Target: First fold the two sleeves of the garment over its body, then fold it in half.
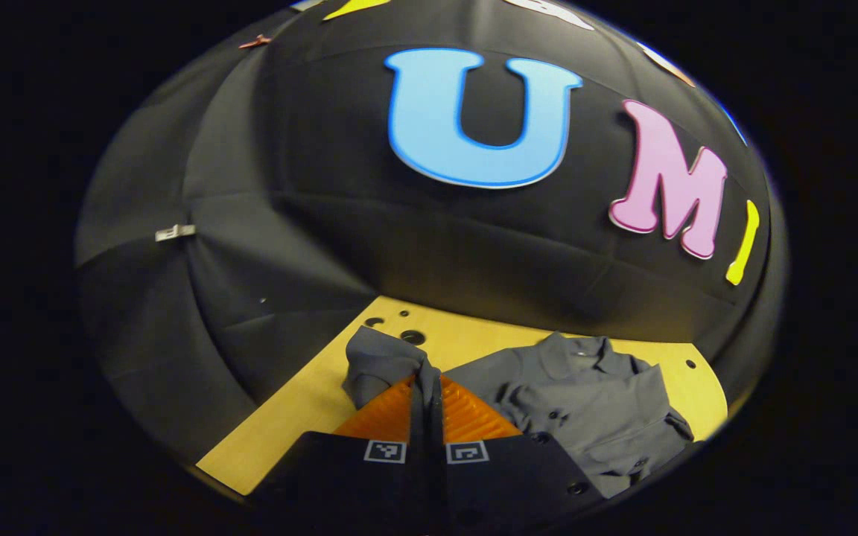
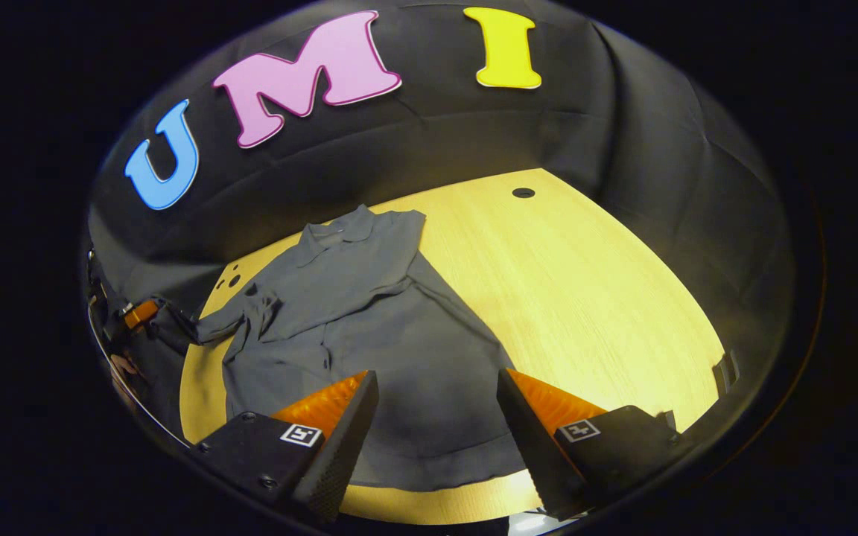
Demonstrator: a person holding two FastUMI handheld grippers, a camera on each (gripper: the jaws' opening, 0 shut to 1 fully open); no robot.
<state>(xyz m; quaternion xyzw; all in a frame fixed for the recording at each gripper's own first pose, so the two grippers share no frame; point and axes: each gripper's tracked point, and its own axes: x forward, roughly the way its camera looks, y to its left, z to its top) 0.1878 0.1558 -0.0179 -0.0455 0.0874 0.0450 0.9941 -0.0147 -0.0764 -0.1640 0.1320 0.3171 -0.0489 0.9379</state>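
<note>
A grey collared shirt (image 1: 593,402) lies on the wooden table (image 1: 310,402), its collar toward the cloth wall. My left gripper (image 1: 427,383) is shut on the end of one sleeve (image 1: 380,361), which bunches up over the fingertips. In the right gripper view the shirt (image 2: 369,327) spreads below my right gripper (image 2: 436,376), which hangs open over the lower body with nothing between its fingers. The other sleeve (image 2: 369,290) lies folded across the chest. At the far left of that view, the left gripper (image 2: 142,313) pulls the held sleeve (image 2: 213,324) out sideways.
The black cloth wall rings the table on the far and left sides. Small round holes (image 1: 412,336) sit near the table's back corner, and another hole (image 2: 523,193) lies beyond the shirt. Bare wood (image 2: 585,283) stretches to the shirt's right.
</note>
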